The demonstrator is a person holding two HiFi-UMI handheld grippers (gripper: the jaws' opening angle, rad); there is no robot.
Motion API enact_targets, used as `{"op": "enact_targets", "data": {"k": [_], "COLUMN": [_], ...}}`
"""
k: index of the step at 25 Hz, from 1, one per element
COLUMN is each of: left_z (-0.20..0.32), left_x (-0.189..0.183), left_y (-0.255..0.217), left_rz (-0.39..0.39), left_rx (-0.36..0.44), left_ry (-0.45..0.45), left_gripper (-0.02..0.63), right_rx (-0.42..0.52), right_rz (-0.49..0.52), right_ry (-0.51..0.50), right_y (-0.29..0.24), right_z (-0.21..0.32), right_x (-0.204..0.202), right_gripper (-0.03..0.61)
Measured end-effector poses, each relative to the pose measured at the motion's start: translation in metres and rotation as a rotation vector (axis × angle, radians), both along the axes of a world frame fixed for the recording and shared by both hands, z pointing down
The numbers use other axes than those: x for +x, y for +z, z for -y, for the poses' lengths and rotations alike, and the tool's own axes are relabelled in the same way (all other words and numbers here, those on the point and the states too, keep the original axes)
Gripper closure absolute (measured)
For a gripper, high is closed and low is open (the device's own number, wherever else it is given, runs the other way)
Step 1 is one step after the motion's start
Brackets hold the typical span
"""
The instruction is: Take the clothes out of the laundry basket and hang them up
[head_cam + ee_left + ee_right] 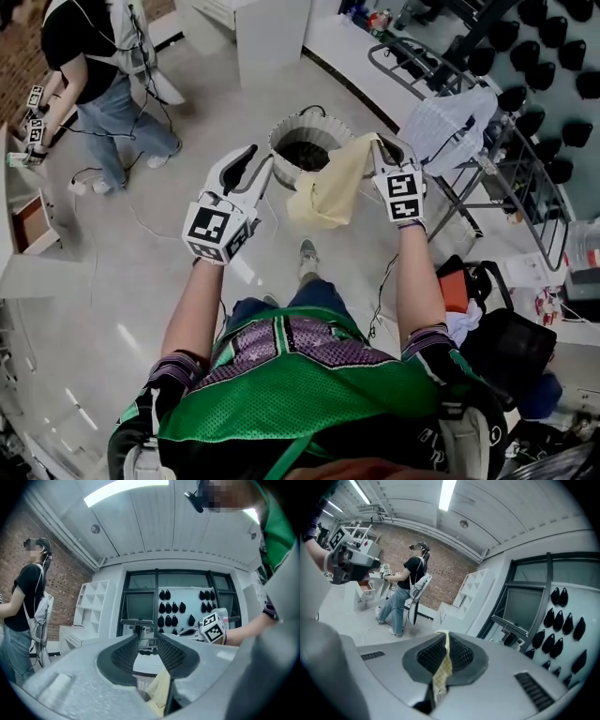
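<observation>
A: Where's the garment rn?
B: The yellow cloth hangs in the air over the laundry basket, seemingly clear of it, in front of the person. R gripper has its top corner. Its jaws are pressed together on a thin fold, w/ fabric sticking up between the pads.
A: And the L gripper?
B: Jaws spread, nothing pinched. It sits just beside the cloth's left edge. The cloth shows low through the gap, but the pads aren't on it.
A: How'll it handle?
B: Prob v. light & limp: it drapes in soft folds from one point, no stiffness. Nothing fragile, and ribbed pads should keep it from slipping. It could swing and bunch if moved fast, tho.
A: So where should L take hold?
B: Judging by the drape, on the upper edge, well apart from R's corner, so the two can stretch it flat. A mid-panel grab would just gather a wad.
A: And after?
B: The drying rack stands to the person's right, w/ one white garment on it. A spread edge should lay over a rail easily.
</observation>
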State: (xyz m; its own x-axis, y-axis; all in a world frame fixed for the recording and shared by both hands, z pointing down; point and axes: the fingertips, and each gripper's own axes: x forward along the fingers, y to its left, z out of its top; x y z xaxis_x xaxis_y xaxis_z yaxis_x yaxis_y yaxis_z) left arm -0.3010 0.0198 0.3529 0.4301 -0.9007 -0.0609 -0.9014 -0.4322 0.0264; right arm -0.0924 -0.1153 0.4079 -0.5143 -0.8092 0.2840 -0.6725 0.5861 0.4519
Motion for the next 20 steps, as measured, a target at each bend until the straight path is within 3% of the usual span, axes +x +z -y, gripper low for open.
{"op": "enact_targets", "data": {"k": [9, 20], "left_z": [-0.019, -0.015], "left_x": [0.053, 0.214], "left_y": [-0.017, -0.016], "left_rz": [-0.024, -0.036], "left_rx": [-0.006, -0.027], "left_ry": [0.124, 0.356], "left_gripper": [0.474, 0.474], "right_rx": [0.085, 0.291], "right_rz": [0.13, 0.207], "right_ry": [0.075, 0.13], "right_y": [-0.09, -0.213], "right_z": [-0.083, -0.175], "right_x": [0.041, 0.144], "right_gripper": [0.574, 0.574]}}
